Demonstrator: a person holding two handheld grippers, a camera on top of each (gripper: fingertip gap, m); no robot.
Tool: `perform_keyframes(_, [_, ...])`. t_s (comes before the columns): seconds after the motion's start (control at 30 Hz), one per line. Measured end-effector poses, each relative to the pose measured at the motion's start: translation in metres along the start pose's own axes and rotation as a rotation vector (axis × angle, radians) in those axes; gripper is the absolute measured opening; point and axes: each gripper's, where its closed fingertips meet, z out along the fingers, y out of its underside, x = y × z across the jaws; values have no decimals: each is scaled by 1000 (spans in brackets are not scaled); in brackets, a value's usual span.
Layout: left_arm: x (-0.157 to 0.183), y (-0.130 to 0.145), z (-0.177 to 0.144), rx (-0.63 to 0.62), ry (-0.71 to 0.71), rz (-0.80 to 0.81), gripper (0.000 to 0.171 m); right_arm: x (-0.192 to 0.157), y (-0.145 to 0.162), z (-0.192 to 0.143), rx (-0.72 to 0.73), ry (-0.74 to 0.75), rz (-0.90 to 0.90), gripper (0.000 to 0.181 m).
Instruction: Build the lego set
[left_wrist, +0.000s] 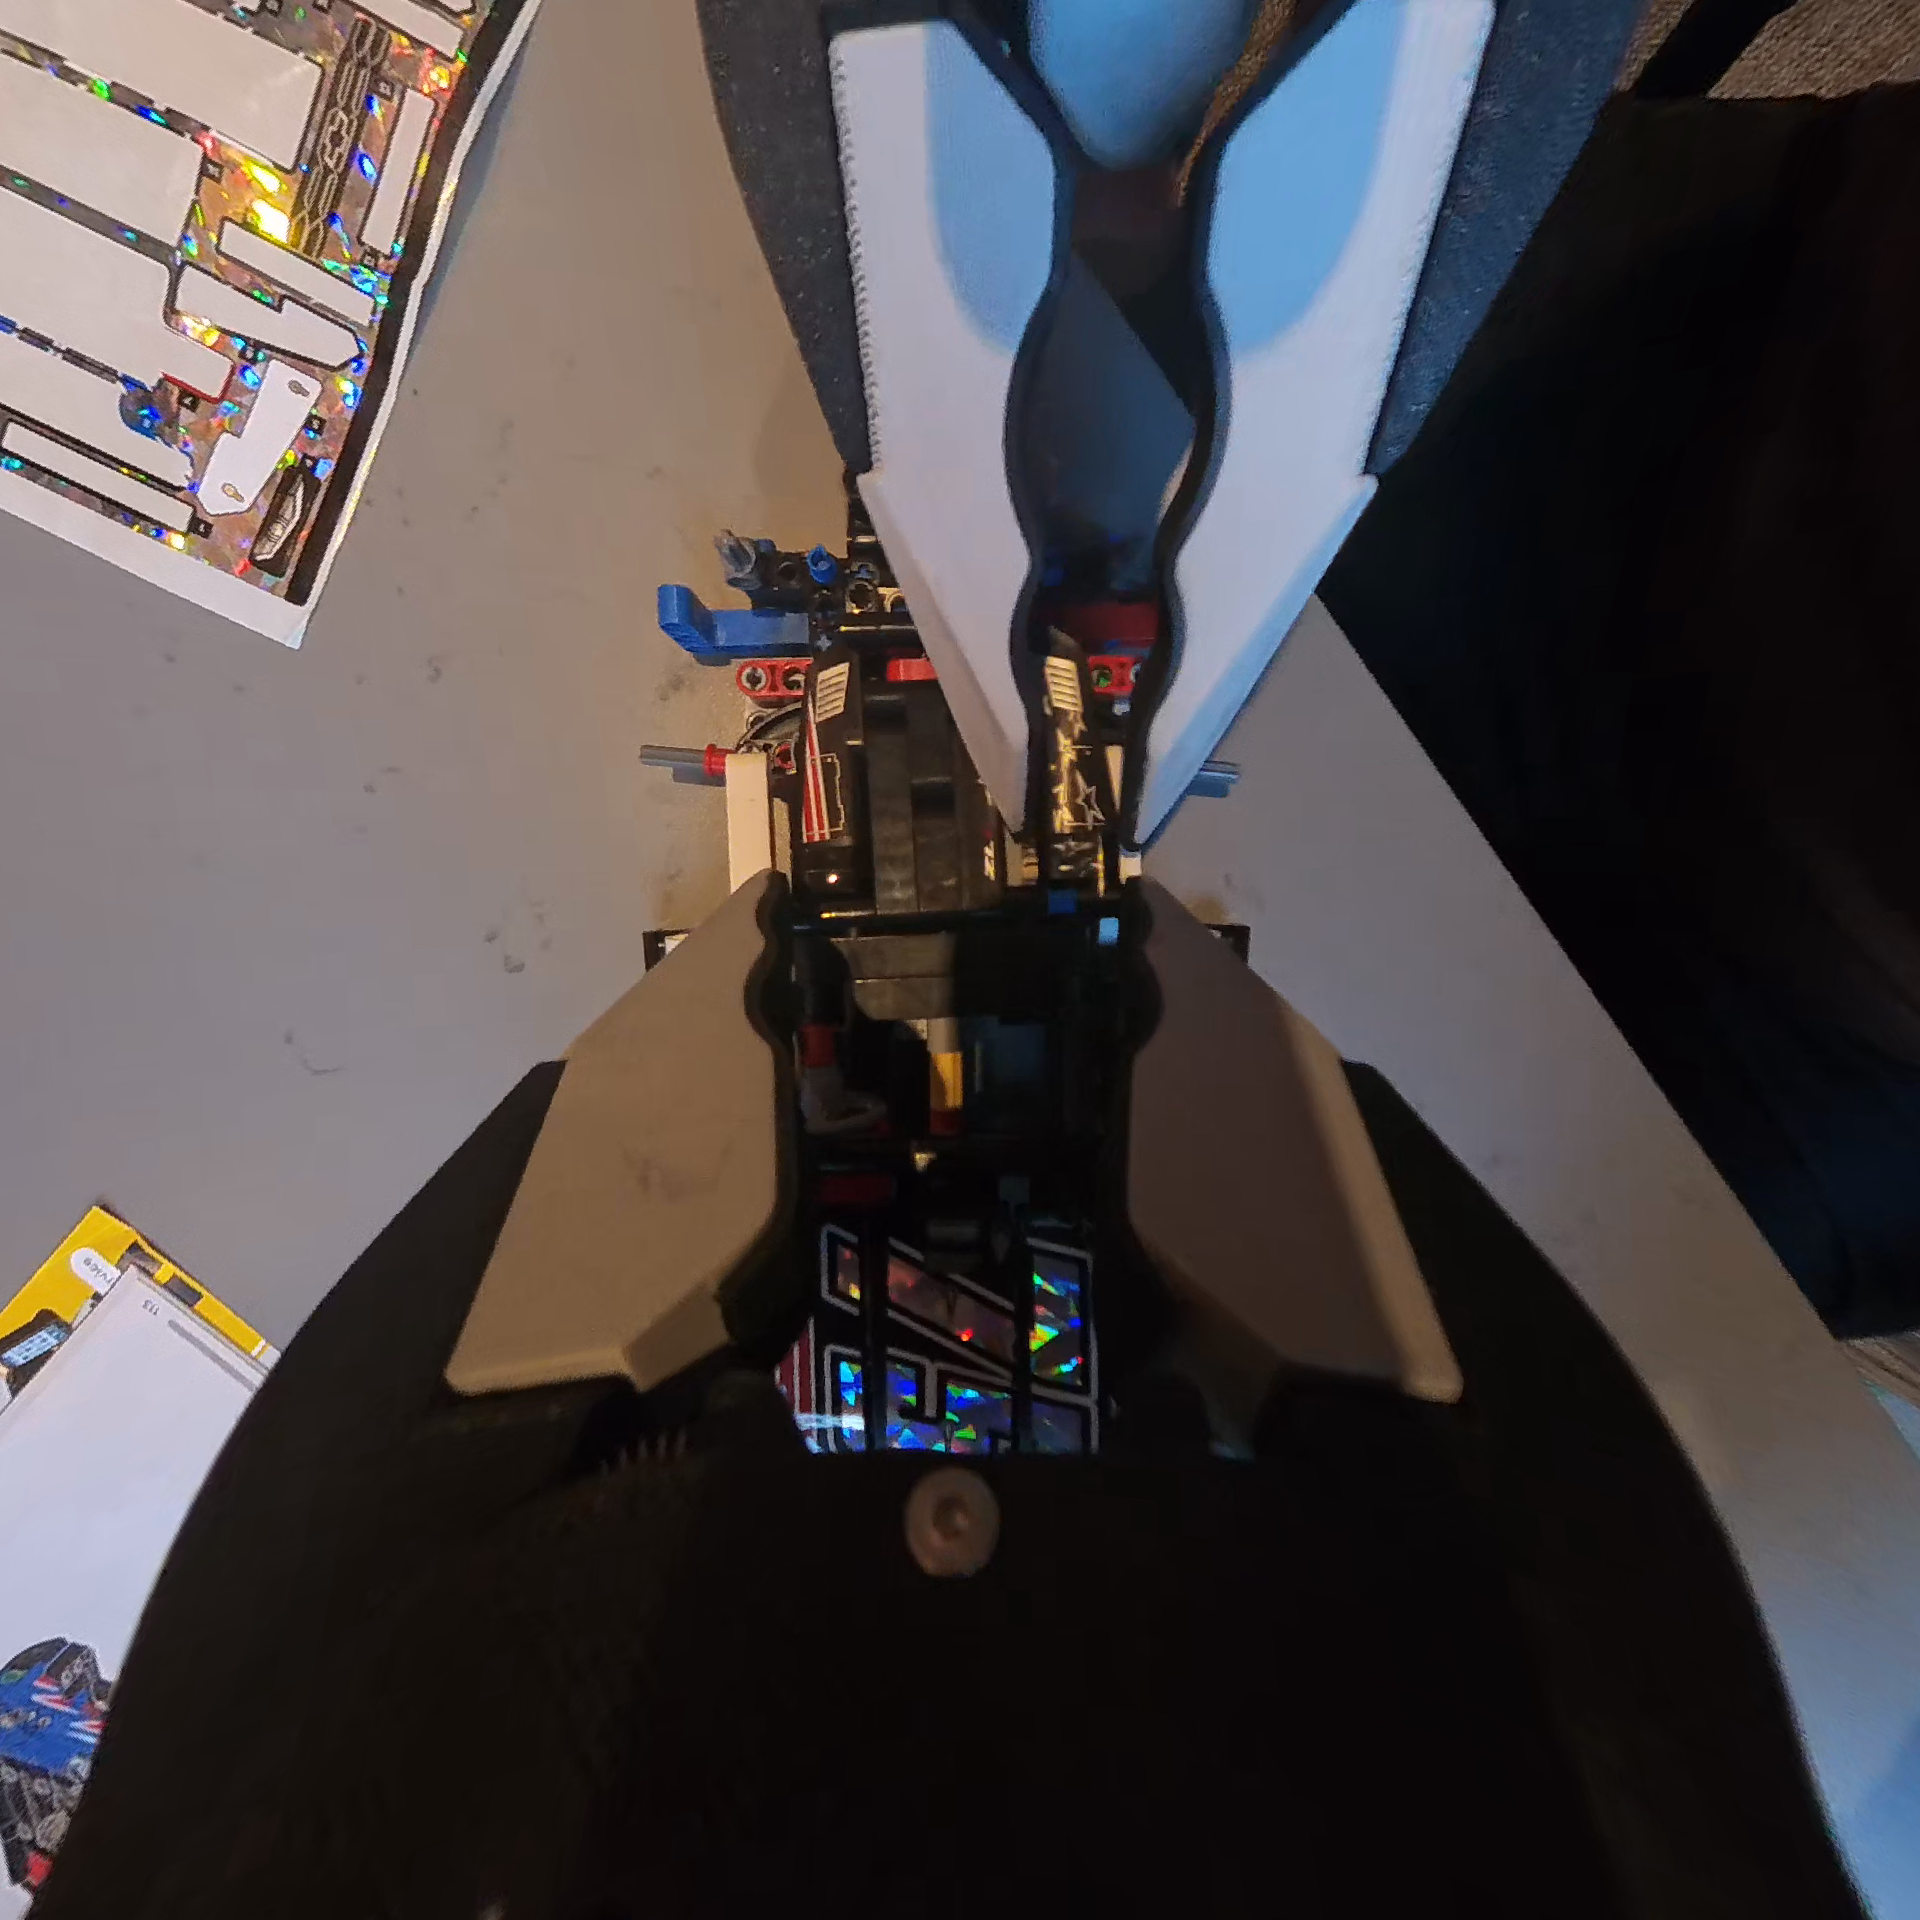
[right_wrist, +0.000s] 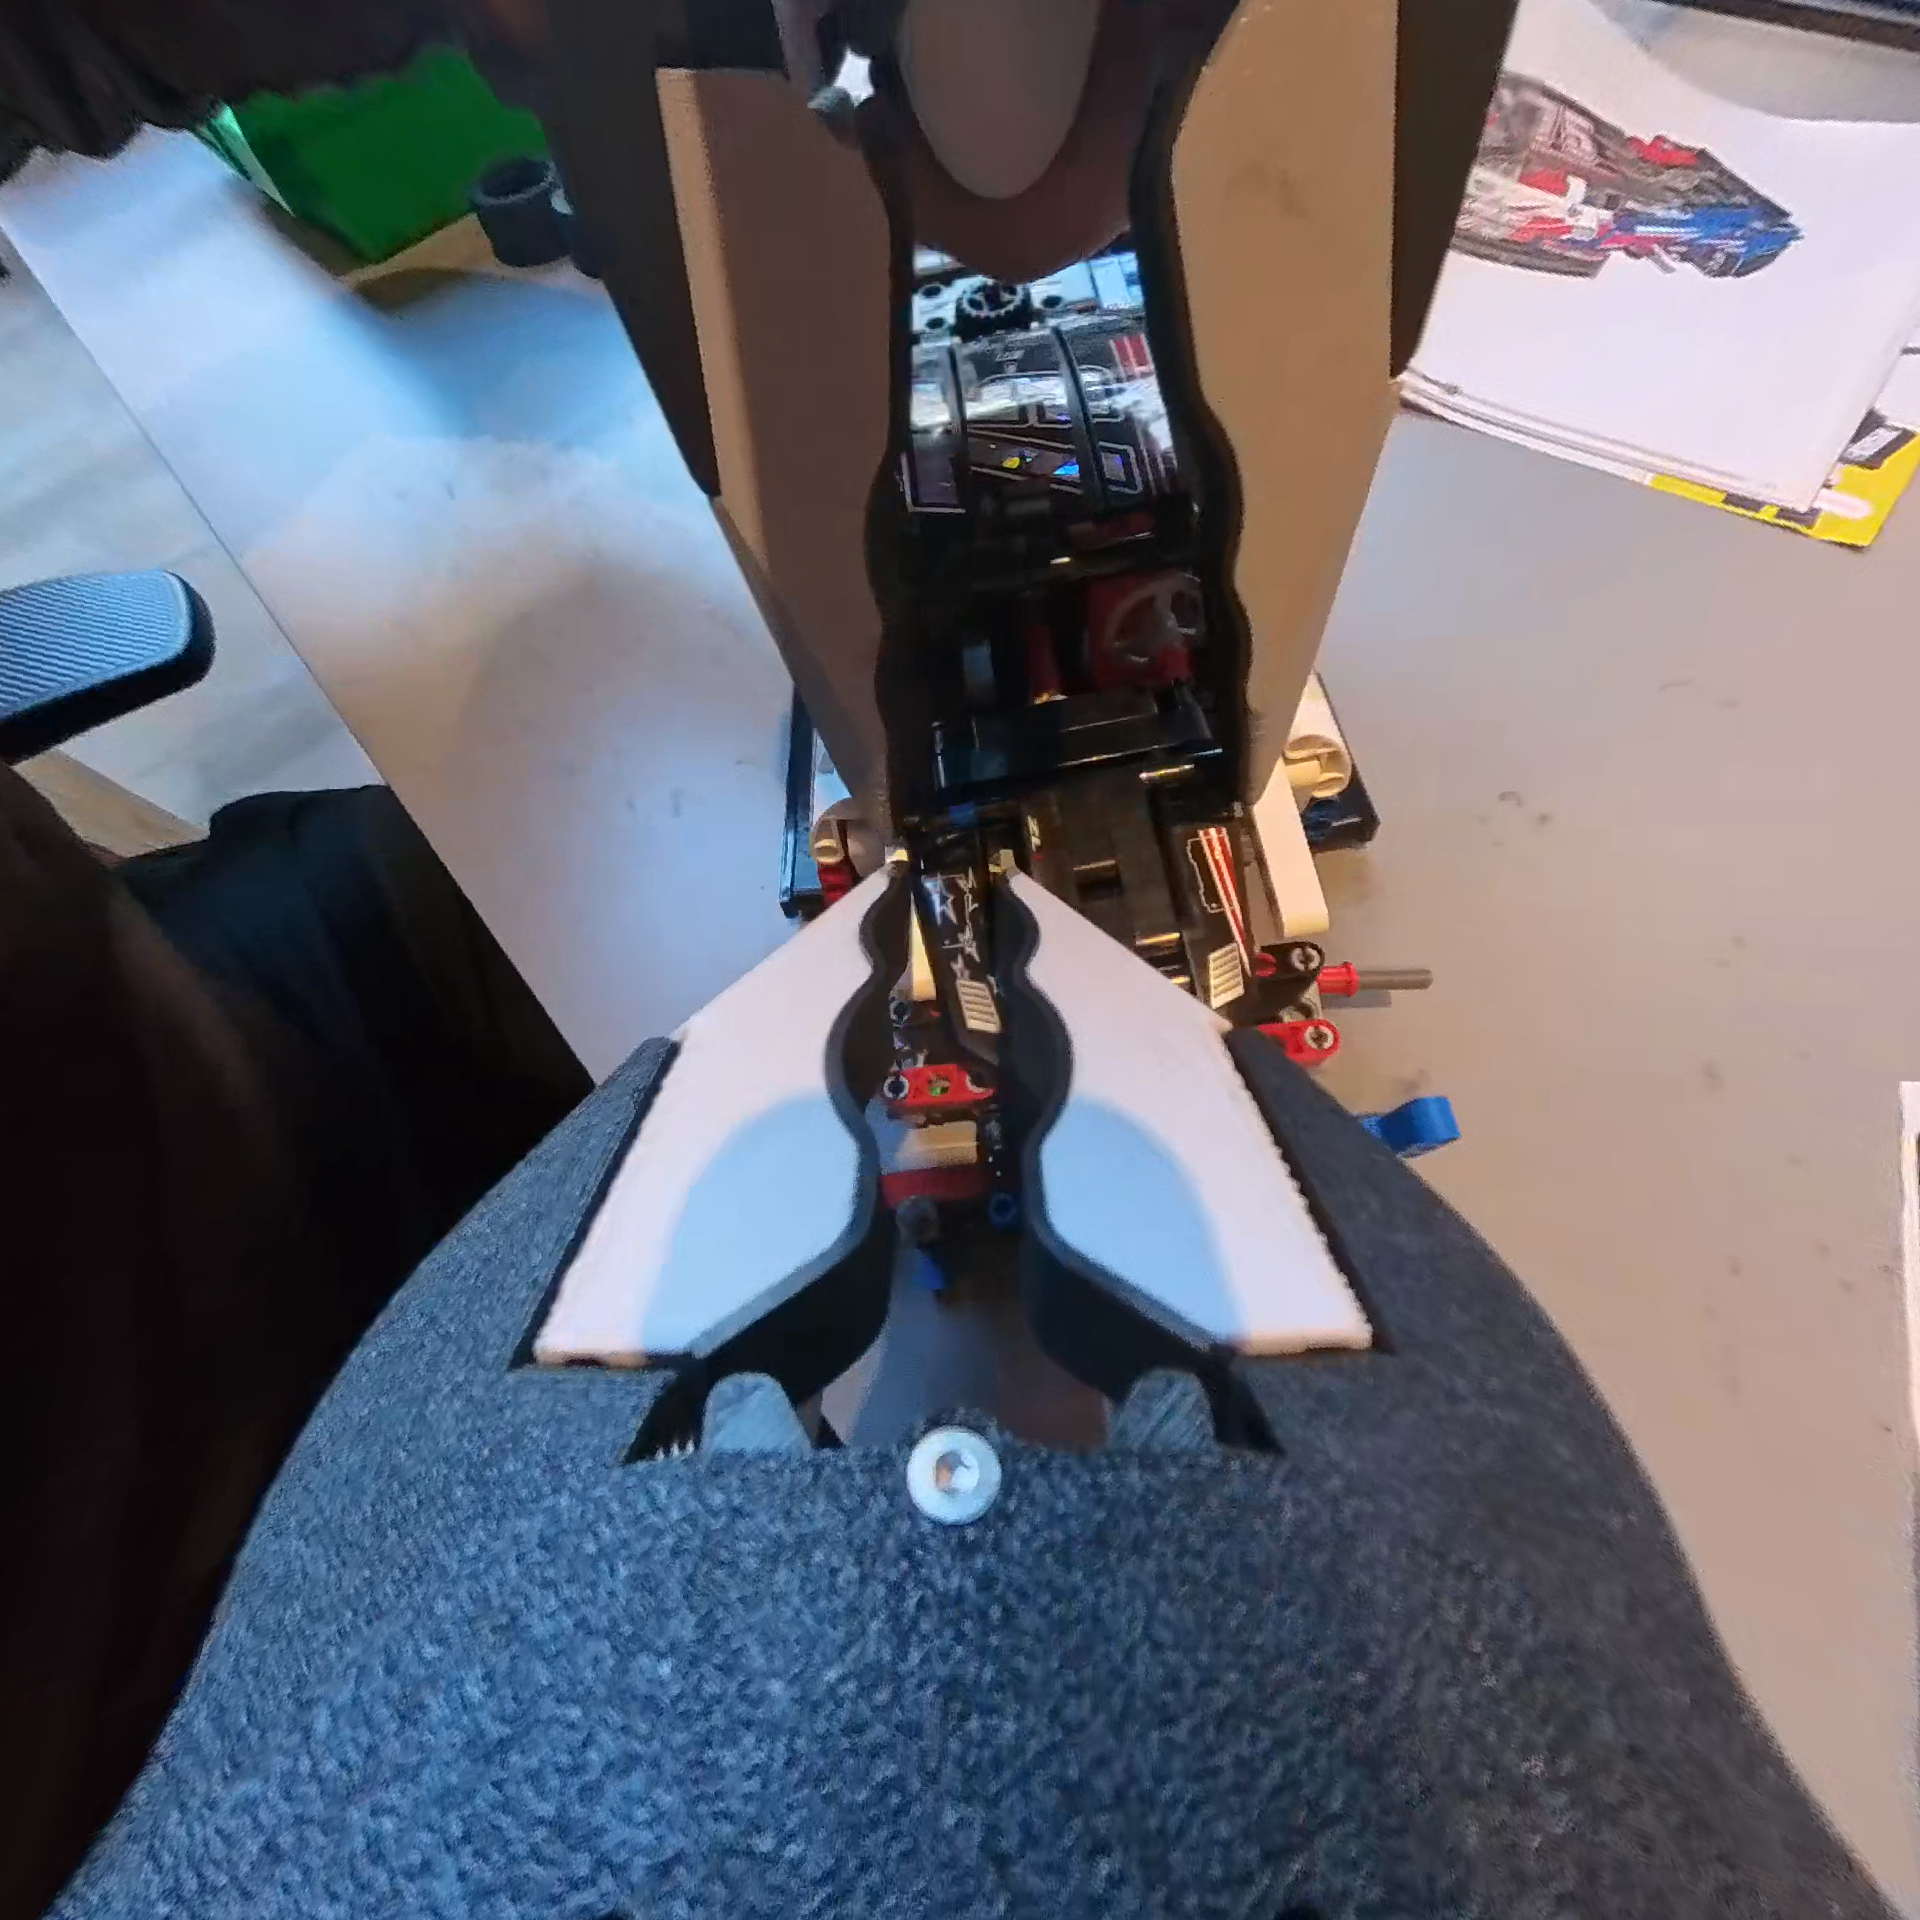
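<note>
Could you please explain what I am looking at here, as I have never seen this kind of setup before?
There is no robot: a person holds a two-finger gripper in each hand, and each carries a camera looking along its own fingers.

In the left wrist view, the tan-fingered left gripper comes up from the bottom edge; the white-fingered right gripper reaches in opposite. The right wrist view shows the same scene from the other side.

Between them, on a grey table, sits a part-built lego car, mostly black with red, blue and white pieces. The left gripper clasps the car's body across its width; the right gripper pinches a narrow black panel with star markings on the car's side.

Also on the table: a shiny sticker sheet and an instruction booklet.
</note>
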Motion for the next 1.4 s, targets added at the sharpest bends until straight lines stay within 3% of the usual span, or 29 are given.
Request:
perform_keyframes(0.37, [1, 2, 0, -25, 23, 21, 63, 0, 1, 1, -75, 160, -284, 15])
perform_keyframes(0.83, [0, 3, 1, -52, 24, 16, 61, 1, 2, 1, -86, 59, -10, 15])
perform_keyframes(0.97, [-3, 3, 1, -47, 13, 3, 61, 4, 2, 0, -73, 191, -140, 14])
perform_keyframes(1.1, [-3, 3, 1, -47, 7, -7, 61, 5, 1, 0, -58, 203, -162, 14])
perform_keyframes(1.3, [-6, 6, -1, -59, -7, -34, 60, 9, -2, 2, -99, 299, -369, 12])
perform_keyframes(1.4, [-6, 6, -1, -56, -19, -42, 60, 9, -2, 3, -61, 250, -292, 13])
